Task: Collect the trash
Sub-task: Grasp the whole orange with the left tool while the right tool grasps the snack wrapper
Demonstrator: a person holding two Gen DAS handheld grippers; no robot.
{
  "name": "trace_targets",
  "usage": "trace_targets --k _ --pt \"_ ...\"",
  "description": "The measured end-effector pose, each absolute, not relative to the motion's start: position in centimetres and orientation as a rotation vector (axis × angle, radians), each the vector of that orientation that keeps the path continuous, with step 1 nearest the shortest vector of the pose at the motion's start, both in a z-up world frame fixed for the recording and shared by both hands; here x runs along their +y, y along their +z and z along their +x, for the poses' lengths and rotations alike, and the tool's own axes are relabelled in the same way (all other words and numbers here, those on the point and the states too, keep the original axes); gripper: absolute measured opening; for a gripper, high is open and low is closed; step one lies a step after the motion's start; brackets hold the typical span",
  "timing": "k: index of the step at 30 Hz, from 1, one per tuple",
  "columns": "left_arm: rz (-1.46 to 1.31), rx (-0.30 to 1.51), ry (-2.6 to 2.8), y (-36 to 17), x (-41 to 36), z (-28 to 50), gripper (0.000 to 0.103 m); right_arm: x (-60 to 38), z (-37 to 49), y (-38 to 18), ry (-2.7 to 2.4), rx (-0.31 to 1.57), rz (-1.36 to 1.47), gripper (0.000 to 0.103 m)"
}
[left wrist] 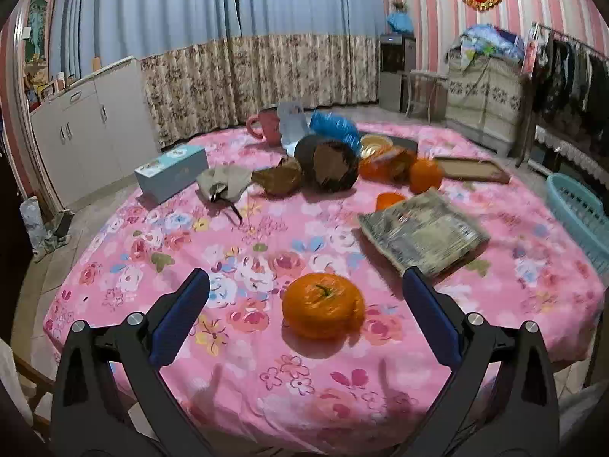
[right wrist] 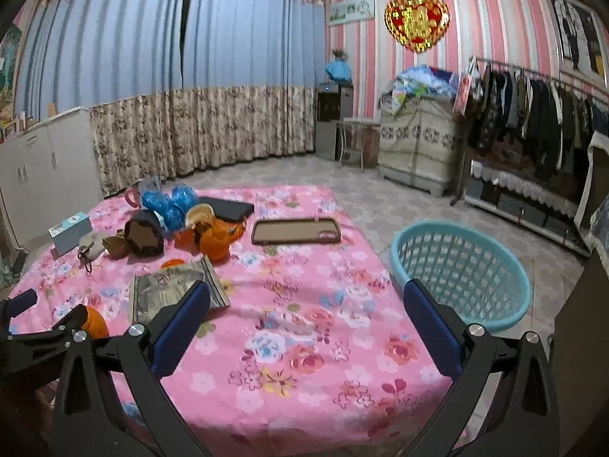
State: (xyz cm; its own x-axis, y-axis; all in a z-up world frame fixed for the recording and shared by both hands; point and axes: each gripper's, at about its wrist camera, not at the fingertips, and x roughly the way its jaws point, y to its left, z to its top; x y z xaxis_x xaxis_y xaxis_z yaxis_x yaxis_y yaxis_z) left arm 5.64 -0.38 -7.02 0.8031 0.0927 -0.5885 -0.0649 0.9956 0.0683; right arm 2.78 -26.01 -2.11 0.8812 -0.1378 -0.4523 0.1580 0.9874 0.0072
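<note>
A table with a pink floral cloth (left wrist: 266, 236) holds a pile at its far side: blue plastic wrap (left wrist: 335, 127), brown paper bits (left wrist: 279, 179), a dark round lid (left wrist: 331, 165), orange peel (left wrist: 384, 165) and a crumpled grey cloth (left wrist: 224, 184). A silver foil packet (left wrist: 422, 232) lies right of centre. A whole orange (left wrist: 322, 304) sits between the fingers of my left gripper (left wrist: 306, 289), which is open and empty. My right gripper (right wrist: 306, 301) is open and empty above the table's near right part. A turquoise basket (right wrist: 462, 270) stands on the floor to the right.
A pale blue box (left wrist: 171, 171), a pink mug (left wrist: 266, 123), a phone case (right wrist: 296, 231) and a second orange (left wrist: 425, 175) lie on the table. White cabinets (left wrist: 91, 129) stand left; a clothes rack (right wrist: 533, 129) stands right.
</note>
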Motion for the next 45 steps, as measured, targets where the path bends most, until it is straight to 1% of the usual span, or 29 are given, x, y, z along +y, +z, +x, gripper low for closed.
trace_targets --k 6,9,10,11,12,13,14,16,21,26,31,34,39,41,43,45 --pt "0.005 0.684 0.063 -8.1 0.1 7.2 0.097 -25.9 2.6 -2.3 -0.170 0.461 0.027 0.099" --pt "0.003 0.714 0.042 -8.8 -0.1 8.0 0.090 -25.6 2.9 -2.3 -0.168 0.471 0.008 0.099" --pt "0.005 0.723 0.038 -9.0 -0.2 8.2 0.084 -25.6 3.0 -2.3 -0.167 0.472 0.005 0.099" --pt "0.008 0.740 0.029 -9.3 -0.3 8.5 0.075 -25.5 3.0 -2.3 -0.167 0.471 0.006 0.099" --pt "0.010 0.757 0.019 -9.6 -0.4 8.7 0.070 -25.5 3.0 -2.3 -0.167 0.471 0.007 0.099" --pt "0.012 0.765 0.012 -9.7 -0.6 8.8 0.060 -25.4 3.0 -2.4 -0.167 0.473 0.004 0.099" --pt "0.013 0.772 0.007 -9.8 -0.6 8.9 0.054 -25.4 3.1 -2.4 -0.168 0.474 0.001 0.099" --pt "0.008 0.774 0.000 -9.8 -0.5 8.8 0.050 -25.3 3.3 -2.5 -0.168 0.479 -0.006 0.099" --pt "-0.026 0.776 -0.006 -9.0 -0.1 8.6 0.049 -24.9 4.3 -2.5 -0.148 0.498 -0.012 0.099" --pt "-0.033 0.693 -0.010 -5.0 0.7 9.2 0.048 -24.1 6.8 -1.9 -0.111 0.508 -0.038 0.099" --pt "0.002 0.602 -0.005 -1.1 0.9 12.4 0.049 -22.9 10.0 -2.6 -0.026 0.560 -0.037 0.099" --pt "0.021 0.585 -0.004 -0.3 1.1 14.3 0.049 -22.3 12.3 -4.2 0.025 0.642 -0.027 0.099" --pt "0.006 0.607 -0.014 -1.1 2.1 15.7 0.049 -20.7 14.4 -6.2 0.066 0.710 -0.042 0.097" --pt "-0.013 0.633 -0.011 -1.5 2.9 15.8 0.049 -20.2 15.4 -7.1 0.080 0.738 -0.049 0.091" --pt "-0.031 0.645 -0.005 -1.8 3.6 15.7 0.049 -20.1 16.1 -7.8 0.081 0.767 -0.048 0.082" --pt "-0.051 0.653 0.004 -1.9 4.3 15.5 0.049 -20.1 16.6 -8.7 0.077 0.793 -0.048 0.077"
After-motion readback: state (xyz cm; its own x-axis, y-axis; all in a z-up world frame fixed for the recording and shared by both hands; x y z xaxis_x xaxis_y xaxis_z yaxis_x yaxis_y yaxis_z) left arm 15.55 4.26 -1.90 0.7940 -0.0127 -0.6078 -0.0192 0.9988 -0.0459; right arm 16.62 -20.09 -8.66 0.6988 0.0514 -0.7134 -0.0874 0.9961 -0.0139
